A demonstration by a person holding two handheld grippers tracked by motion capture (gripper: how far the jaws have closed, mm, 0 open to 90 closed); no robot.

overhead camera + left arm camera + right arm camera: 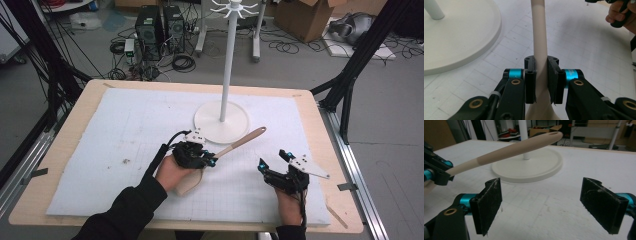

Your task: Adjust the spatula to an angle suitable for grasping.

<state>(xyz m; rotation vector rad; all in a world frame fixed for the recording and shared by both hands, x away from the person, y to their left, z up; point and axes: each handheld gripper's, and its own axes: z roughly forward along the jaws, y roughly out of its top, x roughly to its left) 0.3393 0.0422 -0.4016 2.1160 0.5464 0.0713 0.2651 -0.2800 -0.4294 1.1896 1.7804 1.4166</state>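
Left hand-held gripper clamped on spatula handle — handle tilted up toward stand; right hand-held gripper jaws apart — nothing between.

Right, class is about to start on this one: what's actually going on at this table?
A person works two handheld grippers over a white gridded mat. The left gripper is shut on a beige spatula, its handle end pointing toward the round base of a white hanging stand. The right gripper is open, holding nothing, nearby.
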